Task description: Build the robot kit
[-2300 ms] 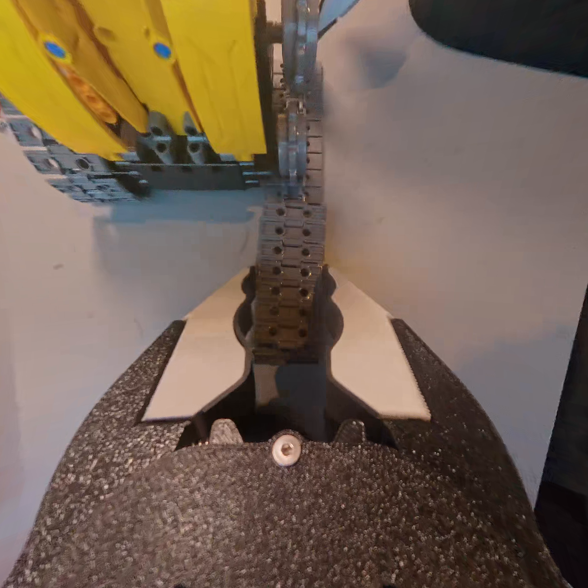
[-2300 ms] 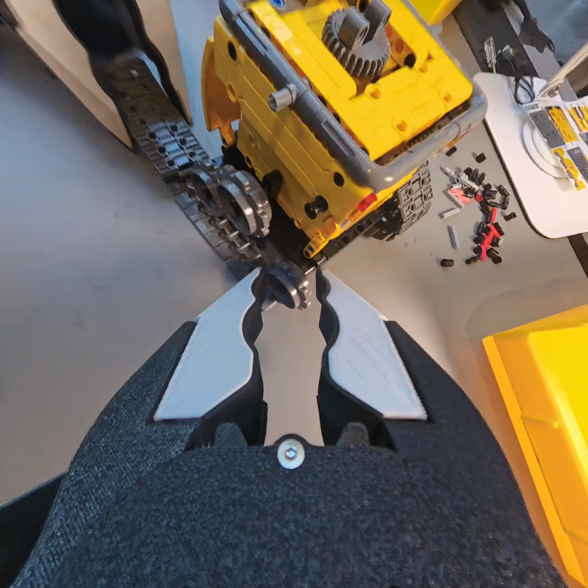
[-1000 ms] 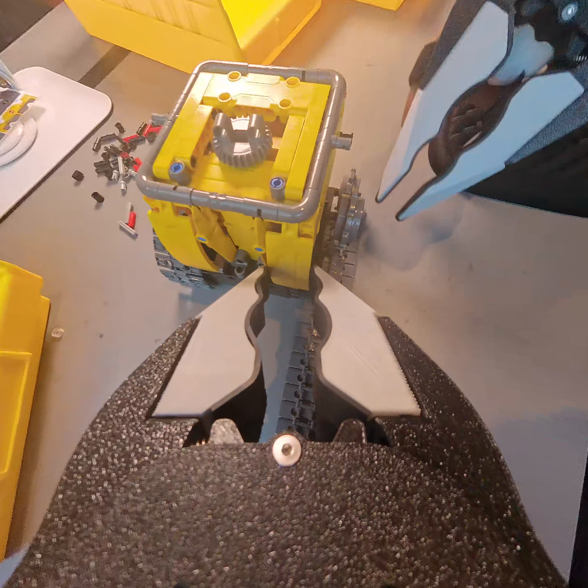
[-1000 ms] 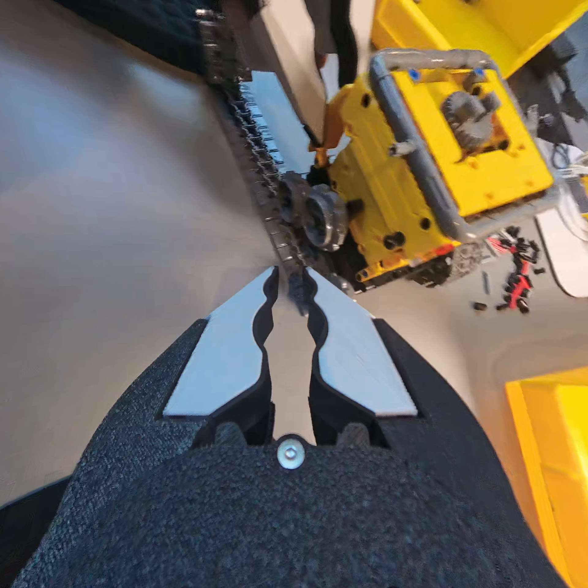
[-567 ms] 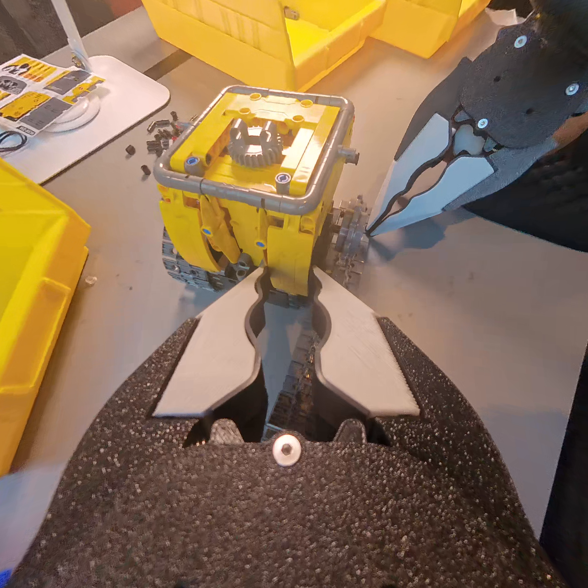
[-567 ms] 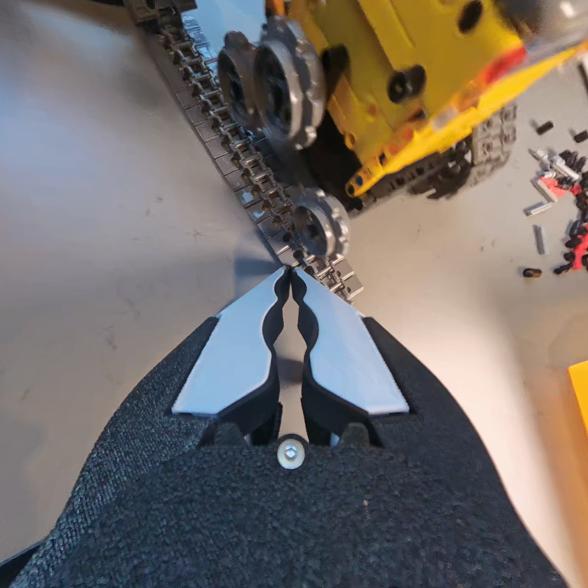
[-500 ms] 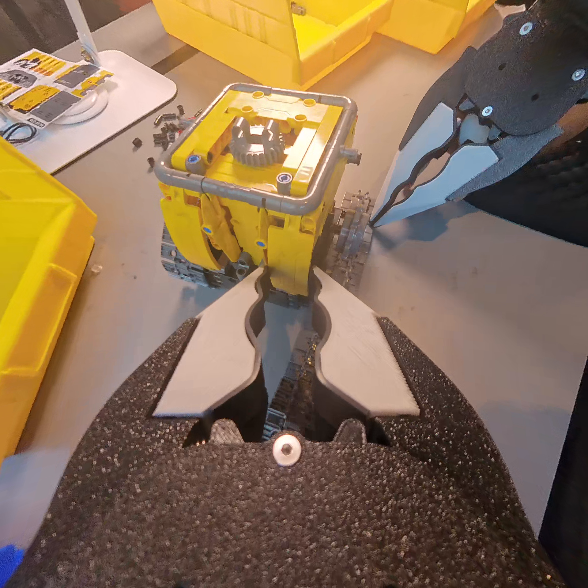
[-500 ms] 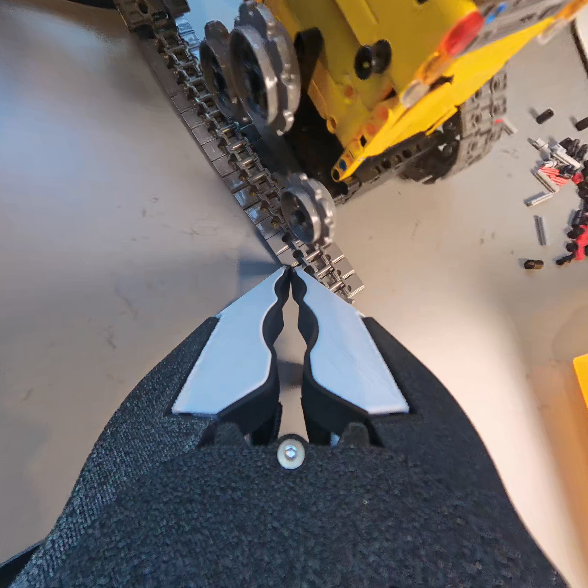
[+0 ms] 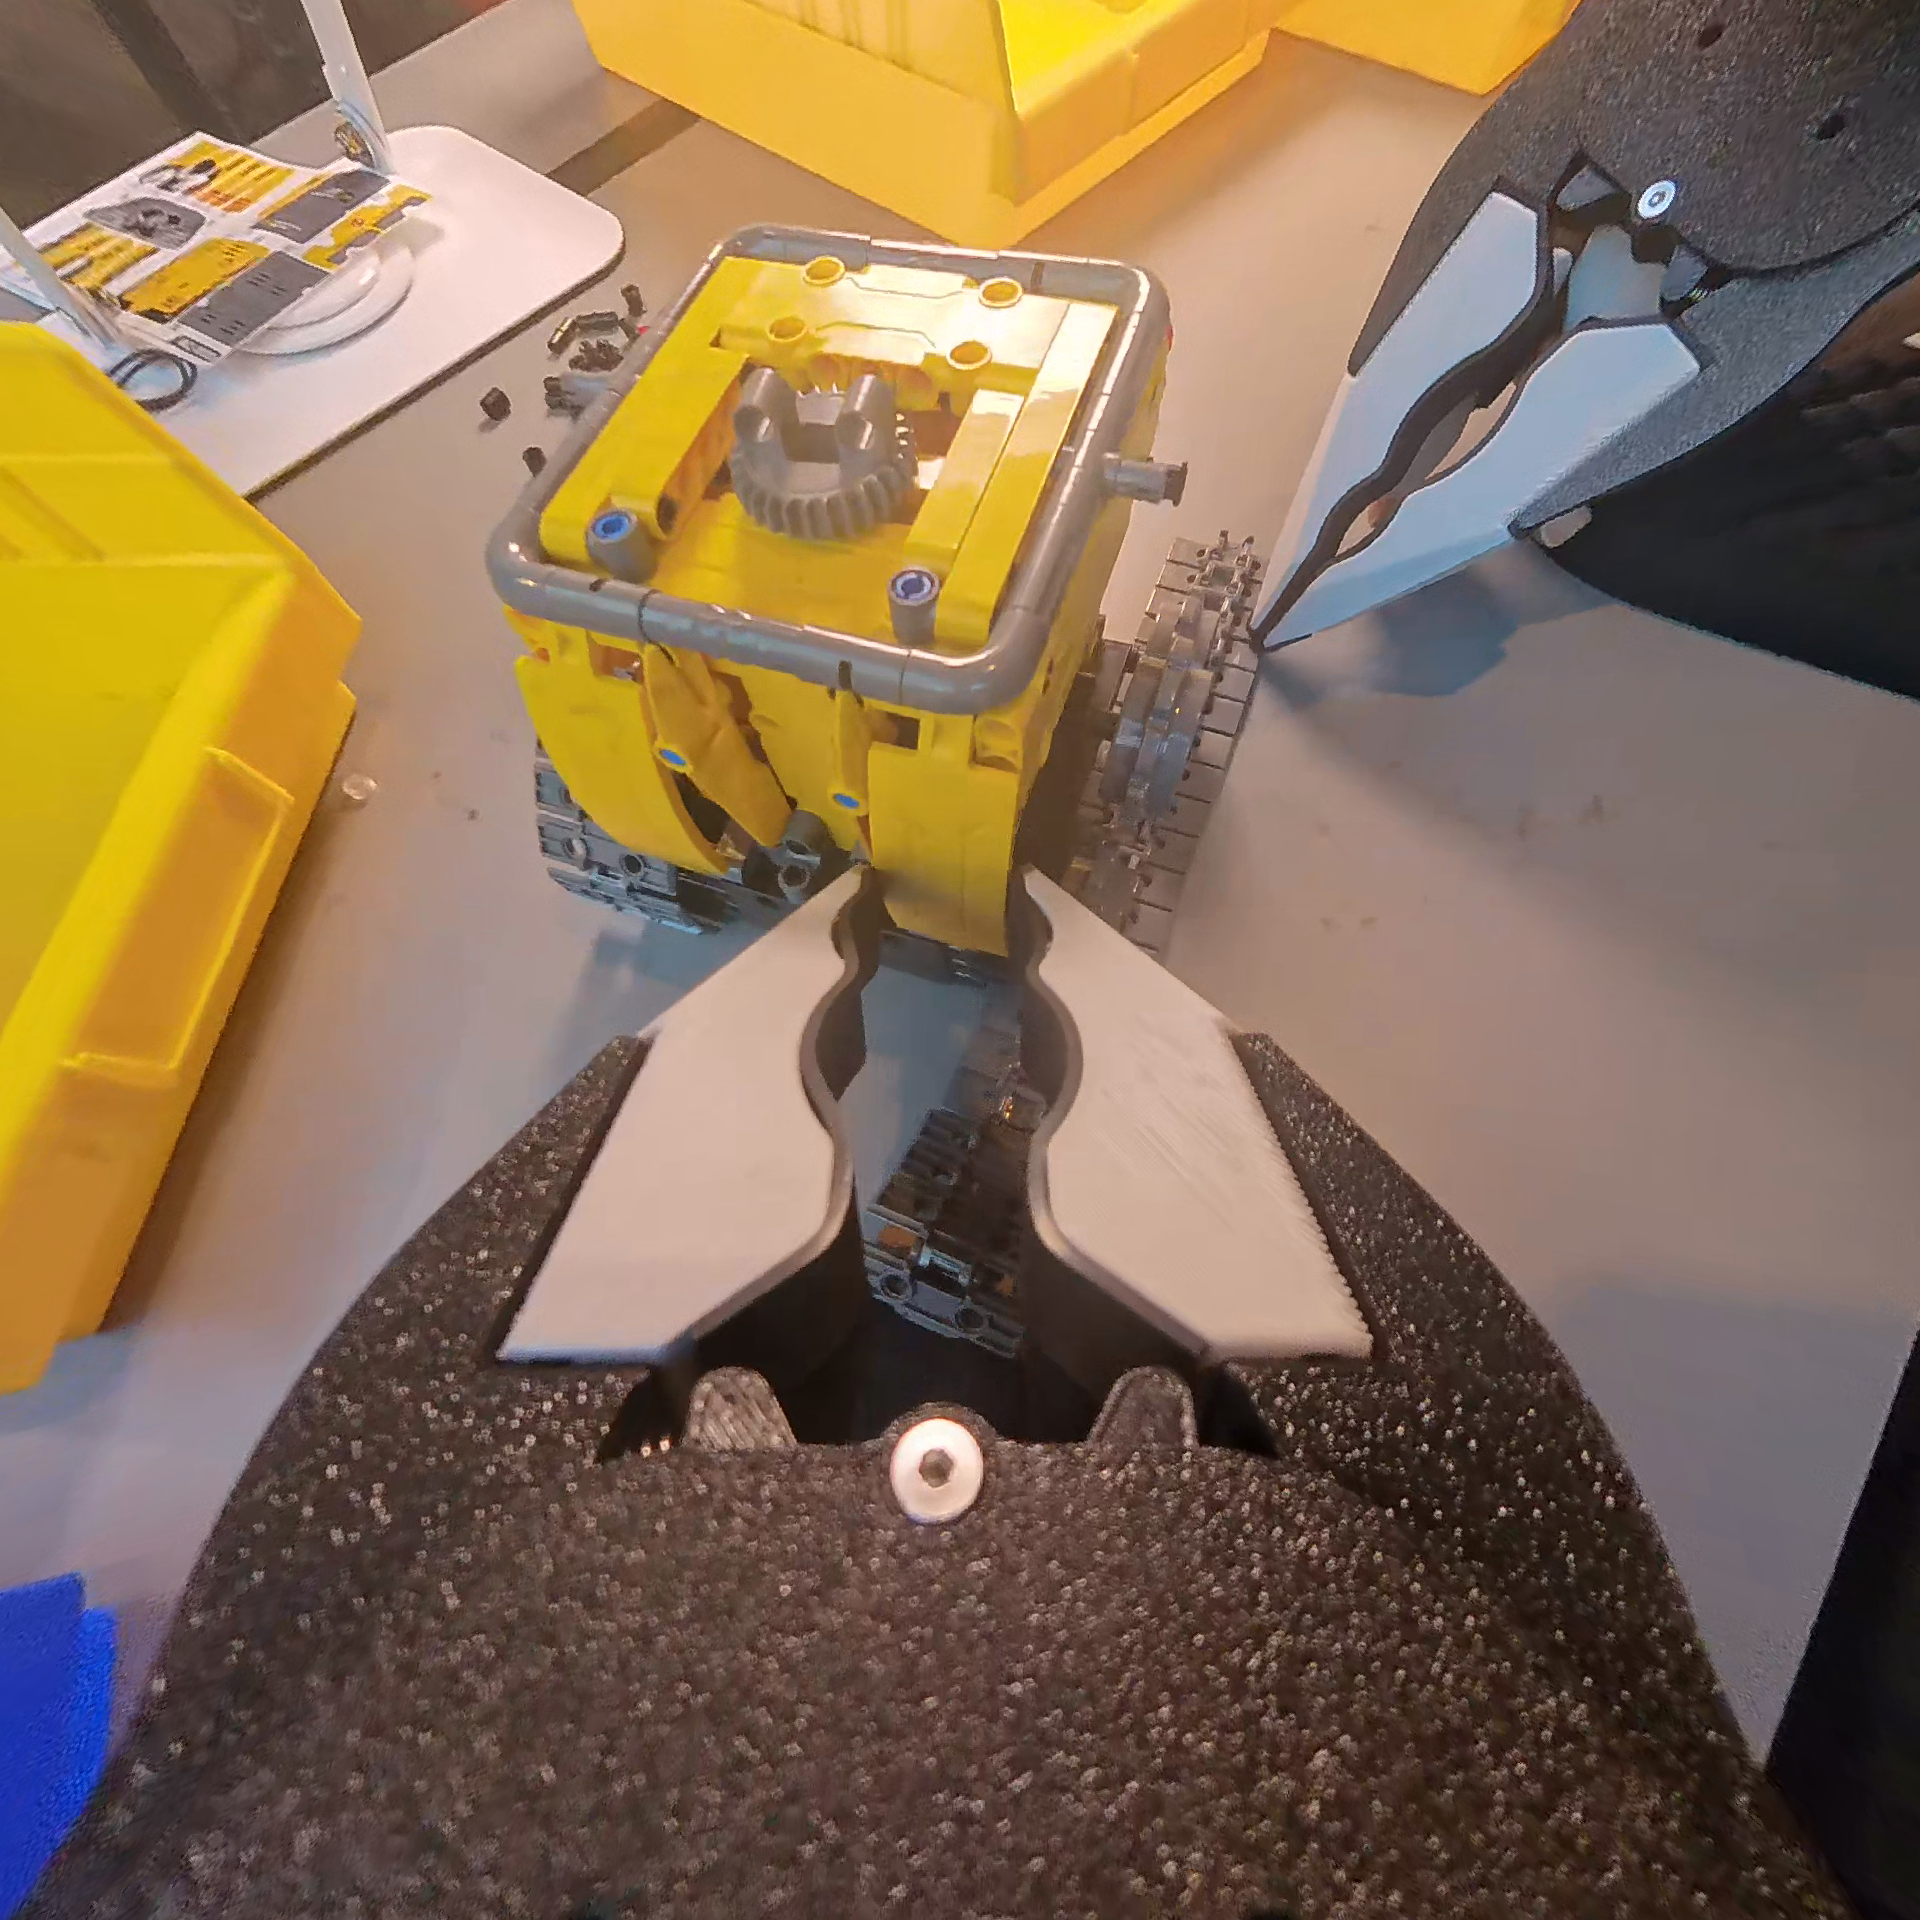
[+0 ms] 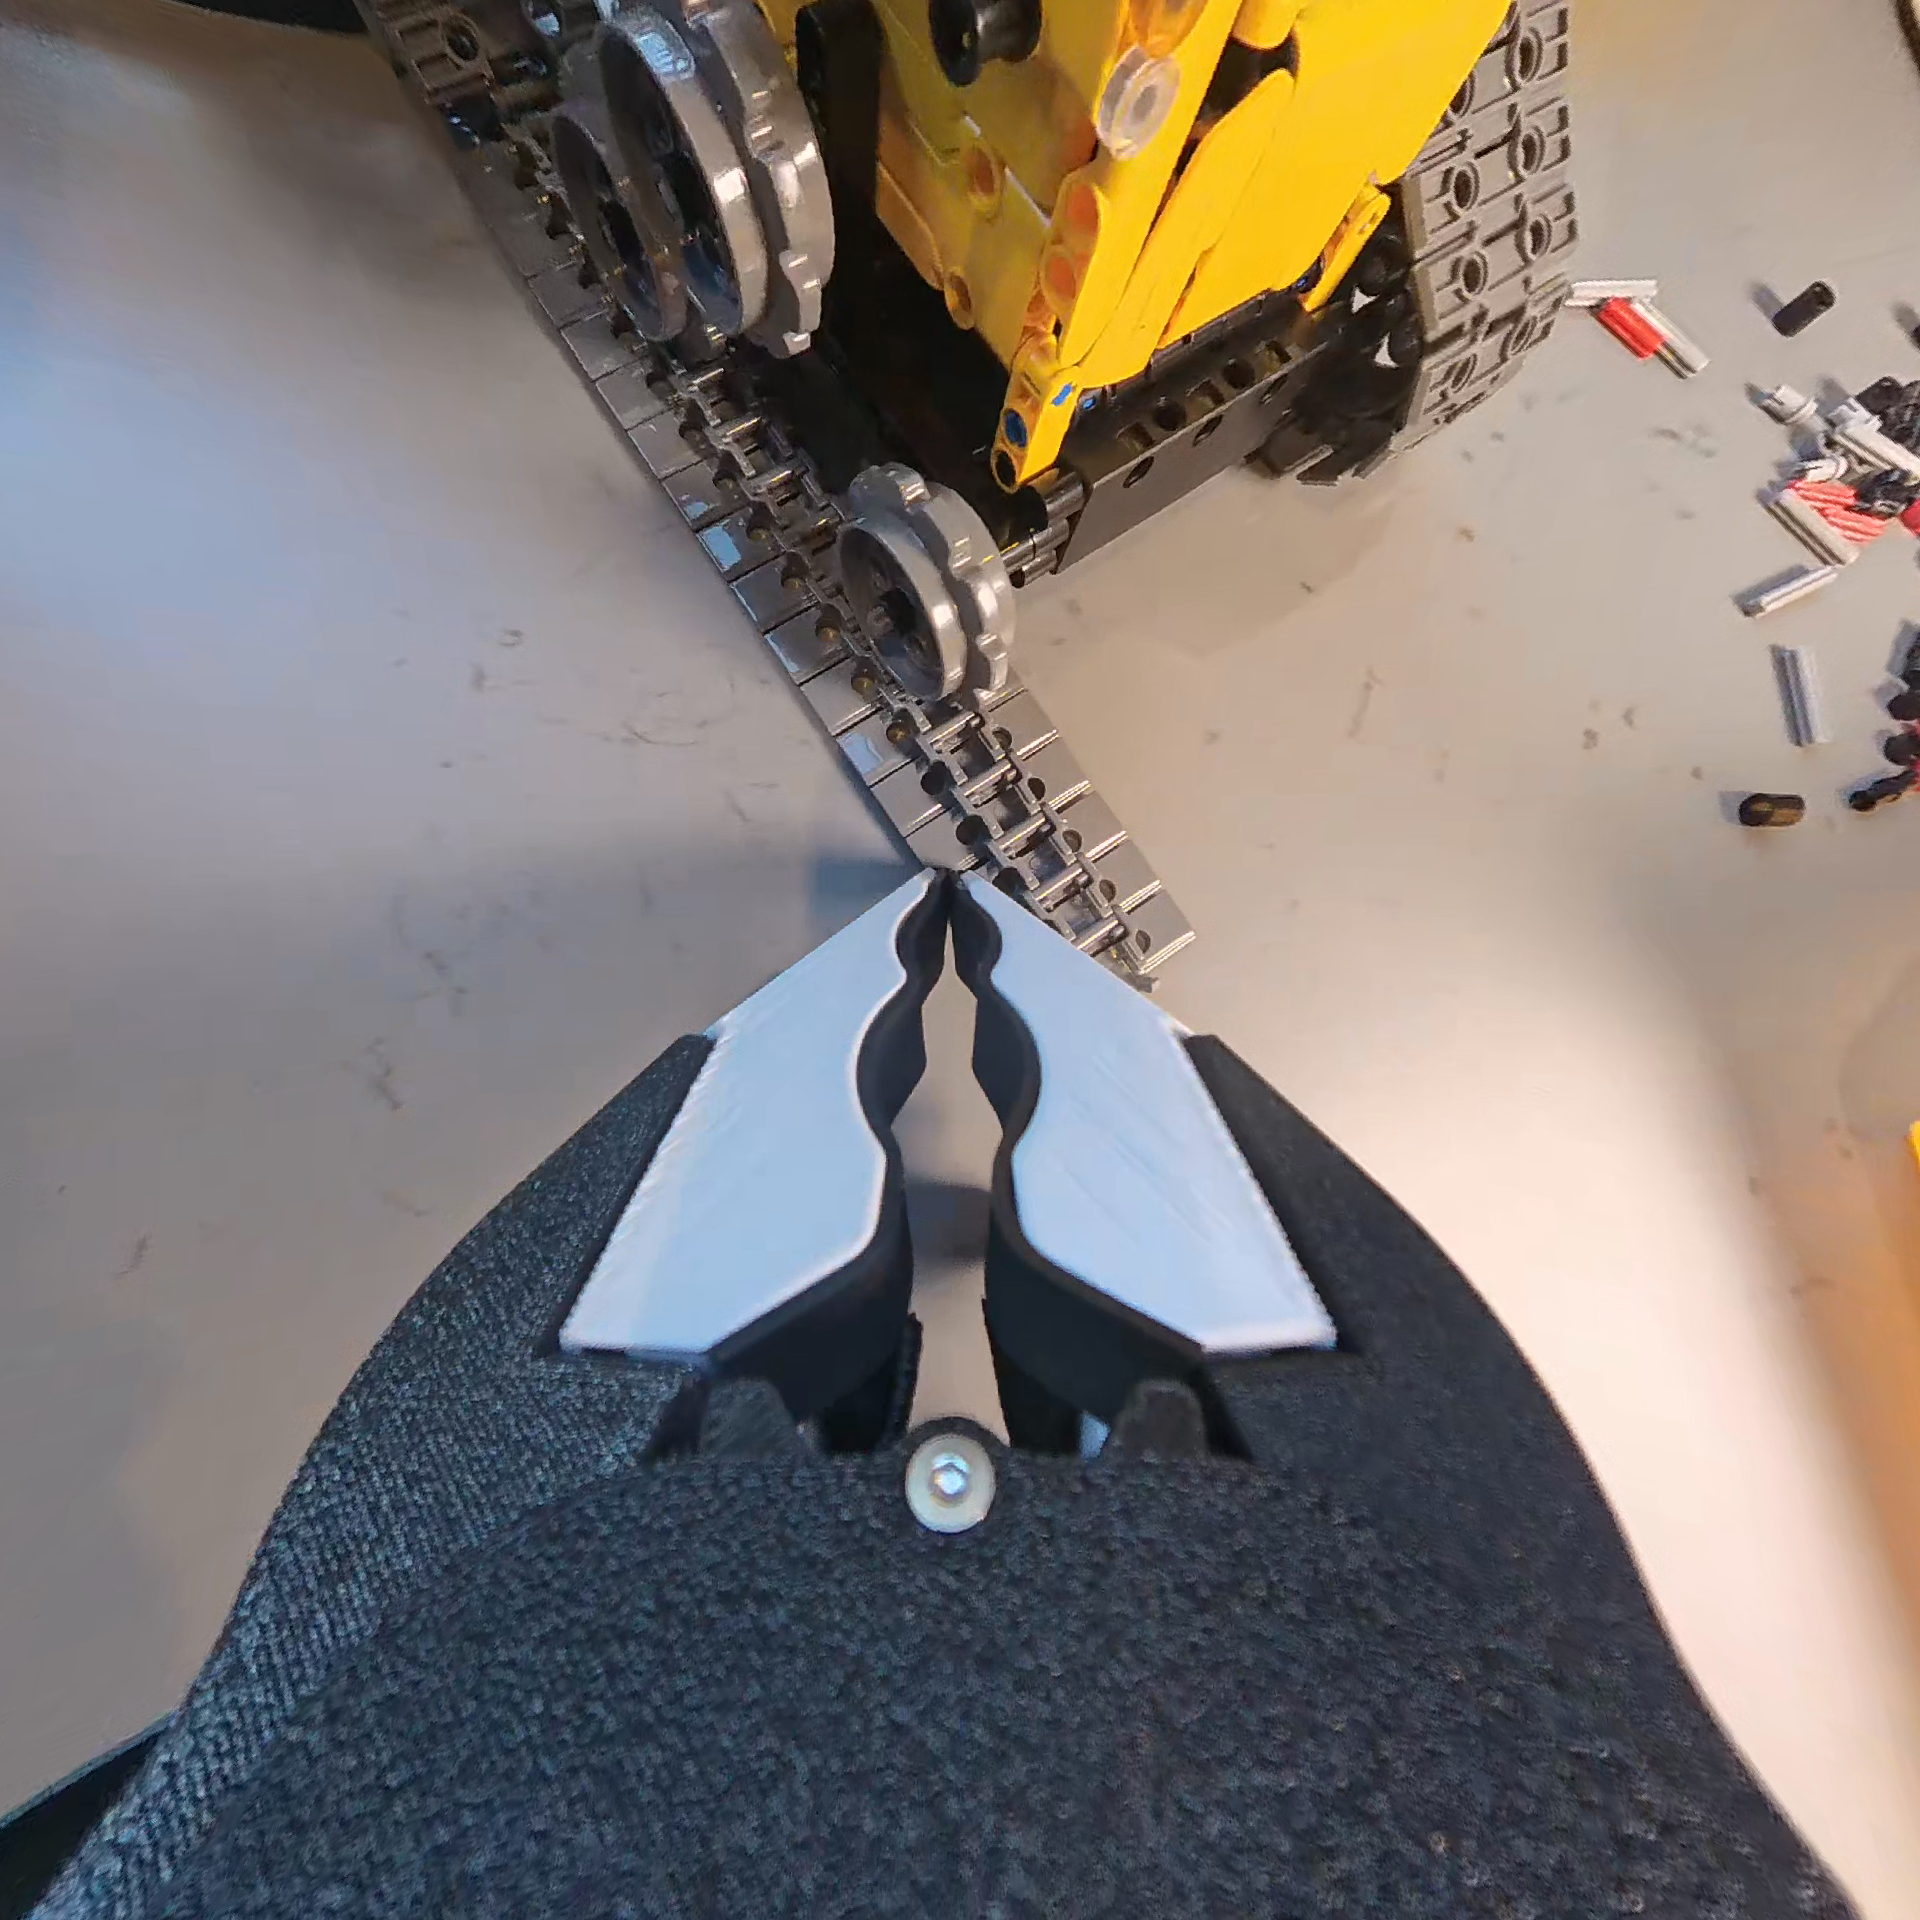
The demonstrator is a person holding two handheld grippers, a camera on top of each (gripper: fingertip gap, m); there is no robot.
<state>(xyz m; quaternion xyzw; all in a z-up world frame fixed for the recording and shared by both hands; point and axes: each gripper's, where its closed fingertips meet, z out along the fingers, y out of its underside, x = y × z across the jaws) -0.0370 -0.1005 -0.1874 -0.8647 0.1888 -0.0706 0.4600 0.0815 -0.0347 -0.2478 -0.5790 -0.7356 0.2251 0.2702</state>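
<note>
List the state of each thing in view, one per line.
Yellow brick vehicle: upright on the table.
Loose grey track: unrolled flat under the wheels, not looped.
Fitted track: wrapped round its side.
Left gripper: open, tips at the vehicle's front.
Right gripper: shut, empty, tips at the loose track's edge.
Yellow bin: open.

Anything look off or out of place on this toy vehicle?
Yes. One grey track lies flat on the table beneath its wheels, not looped around them. The other side's track is wrapped on. The right tool sits shut at its loose end.

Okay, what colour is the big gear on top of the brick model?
Dark grey gear, clearest in the left wrist view.
</note>
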